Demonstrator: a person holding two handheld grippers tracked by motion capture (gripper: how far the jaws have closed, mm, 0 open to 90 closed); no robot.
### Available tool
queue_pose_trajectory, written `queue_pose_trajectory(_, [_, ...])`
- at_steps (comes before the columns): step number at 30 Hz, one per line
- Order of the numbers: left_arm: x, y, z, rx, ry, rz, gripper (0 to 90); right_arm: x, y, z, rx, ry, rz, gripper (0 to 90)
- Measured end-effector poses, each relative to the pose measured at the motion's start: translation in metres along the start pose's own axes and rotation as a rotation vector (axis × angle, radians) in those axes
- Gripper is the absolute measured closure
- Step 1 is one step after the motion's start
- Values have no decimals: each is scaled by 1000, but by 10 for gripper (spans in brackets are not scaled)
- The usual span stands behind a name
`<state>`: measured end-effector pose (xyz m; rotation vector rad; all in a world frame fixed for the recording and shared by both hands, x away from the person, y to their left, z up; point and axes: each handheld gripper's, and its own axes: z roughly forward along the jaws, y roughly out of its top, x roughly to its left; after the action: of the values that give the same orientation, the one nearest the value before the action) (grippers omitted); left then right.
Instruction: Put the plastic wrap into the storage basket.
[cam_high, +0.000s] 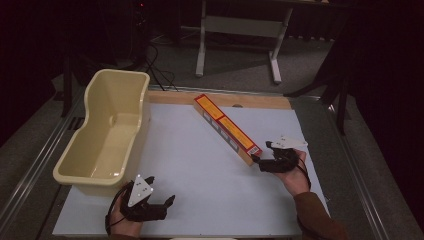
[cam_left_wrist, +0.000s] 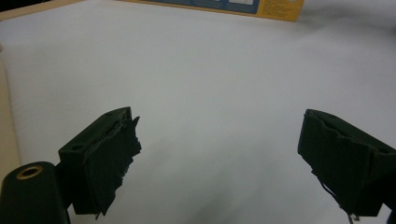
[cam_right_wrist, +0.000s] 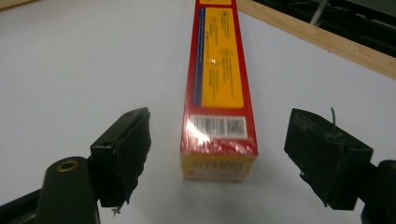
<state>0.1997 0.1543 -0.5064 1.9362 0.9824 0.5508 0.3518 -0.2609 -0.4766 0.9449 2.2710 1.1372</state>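
Risk sits mostly at the near end of the long red-and-yellow box (cam_high: 227, 129), which lies flat on the white table sheet (cam_high: 200, 175), running from about 11 o'clock near the wooden back edge (cam_high: 265, 101) down toward 4 o'clock, well apart from the cream tub (cam_high: 107, 132) at 9 o'clock. Your right gripper (cam_right_wrist: 217, 154) is lined up on that near end, released, jaws spread wide with the box's barcode end between them but neither pad touching it. If you close this far out on the tip, my judgement is that the box's long free length will lever downward as you lift, and it may swing or twist out of the pads; the glossy wrap on the carton looks slick, which would make that worse. Pushing forward before closing could also shove the box along the sheet instead of seating it. Your right hand (cam_high: 292, 172) comes in from 5 o'clock, forearm angled up toward the box, and the gripper (cam_high: 262, 162) is held low and roughly level with the table, pointing along the carton's length. Your left gripper (cam_high: 167, 202) rests at 7 o'clock near the front of the sheet, just beside the tub's near corner, released as well, jaws wide over bare sheet and holding nothing, aimed across toward the box.
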Motion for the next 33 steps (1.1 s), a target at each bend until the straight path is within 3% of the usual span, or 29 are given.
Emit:
queue_pose_trajectory(26, [1,-1,-1,-1,7,-4,115,-8,39,70,86,13,-29,217])
queue_pose_trajectory(33, [1,-1,-2,-4,11,-9,115,-9,50,88,134,18,-27,219])
